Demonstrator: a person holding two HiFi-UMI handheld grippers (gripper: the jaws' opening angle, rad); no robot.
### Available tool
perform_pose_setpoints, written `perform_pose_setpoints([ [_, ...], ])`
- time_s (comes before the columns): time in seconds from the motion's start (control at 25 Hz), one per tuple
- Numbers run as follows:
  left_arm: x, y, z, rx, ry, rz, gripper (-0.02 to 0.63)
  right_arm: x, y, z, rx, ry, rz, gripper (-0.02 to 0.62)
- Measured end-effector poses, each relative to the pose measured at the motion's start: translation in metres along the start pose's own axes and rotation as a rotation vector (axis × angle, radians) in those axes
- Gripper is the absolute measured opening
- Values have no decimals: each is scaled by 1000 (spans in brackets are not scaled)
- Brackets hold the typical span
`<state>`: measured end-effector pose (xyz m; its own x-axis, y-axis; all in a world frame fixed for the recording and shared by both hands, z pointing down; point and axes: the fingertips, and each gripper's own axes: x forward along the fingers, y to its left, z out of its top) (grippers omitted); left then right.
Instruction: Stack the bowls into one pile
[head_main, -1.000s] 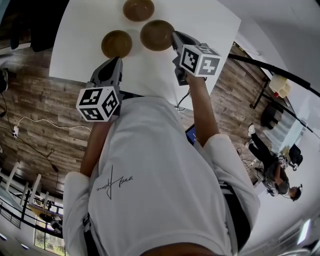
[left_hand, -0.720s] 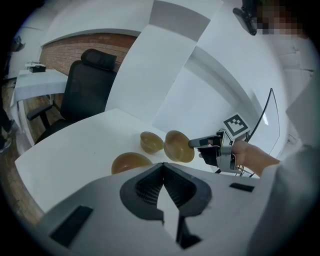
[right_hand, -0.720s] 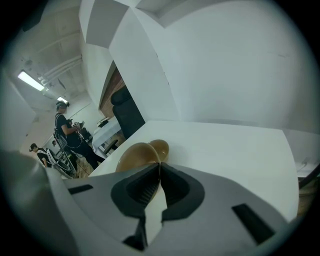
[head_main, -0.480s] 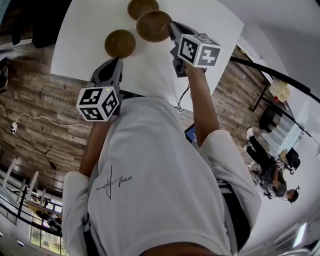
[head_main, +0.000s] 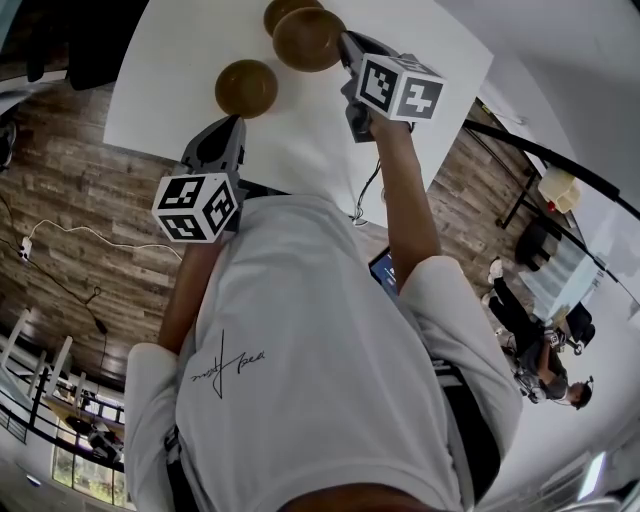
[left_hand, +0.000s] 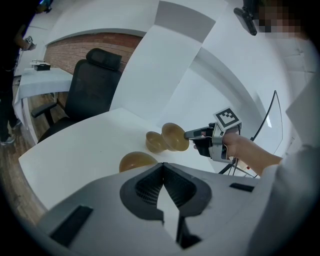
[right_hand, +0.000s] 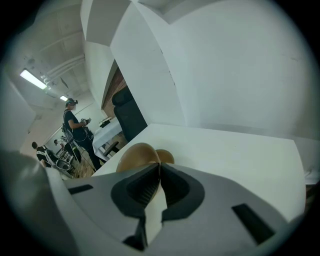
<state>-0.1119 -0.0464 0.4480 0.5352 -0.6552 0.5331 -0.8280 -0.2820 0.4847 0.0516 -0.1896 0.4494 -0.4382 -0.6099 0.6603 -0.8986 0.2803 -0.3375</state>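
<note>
In the head view the wooden floor (head_main: 70, 200) lies at 9 o'clock and the white table (head_main: 180, 60) takes the place at 12 o'clock. The left gripper (left_hand: 163, 165) hovers over the near edge of this table. Its jaws are pressed together at the tips, and there is nothing between them. From these tips the lone bowl (head_main: 246, 87) stands at 12 o'clock on the table, near but not touched. In the left gripper view a black office chair (left_hand: 90, 85) stands behind the table at 10 o'clock.

More to the right, the lifted bowl (head_main: 310, 38) hangs above the table, tilted, so the left gripper view sees its outer side. In that same view the far bowl (left_hand: 154, 142) rests on the table at 8 o'clock from it and is partly covered by it. Whether the two bowls touch, I cannot tell. The right gripper (right_hand: 159, 165) comes to the lifted bowl from 4 o'clock in the head view. Its jaws are nearly closed and they pinch the rim of this bowl. At 4 o'clock of the head view, well apart from the table, there is a person (head_main: 545, 345).
</note>
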Motion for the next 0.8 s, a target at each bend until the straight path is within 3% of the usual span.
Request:
perform_pose_setpoints([
  [0.8,-1,12,-1,-29,5,22,8,38,0,1,21,33,4,20],
])
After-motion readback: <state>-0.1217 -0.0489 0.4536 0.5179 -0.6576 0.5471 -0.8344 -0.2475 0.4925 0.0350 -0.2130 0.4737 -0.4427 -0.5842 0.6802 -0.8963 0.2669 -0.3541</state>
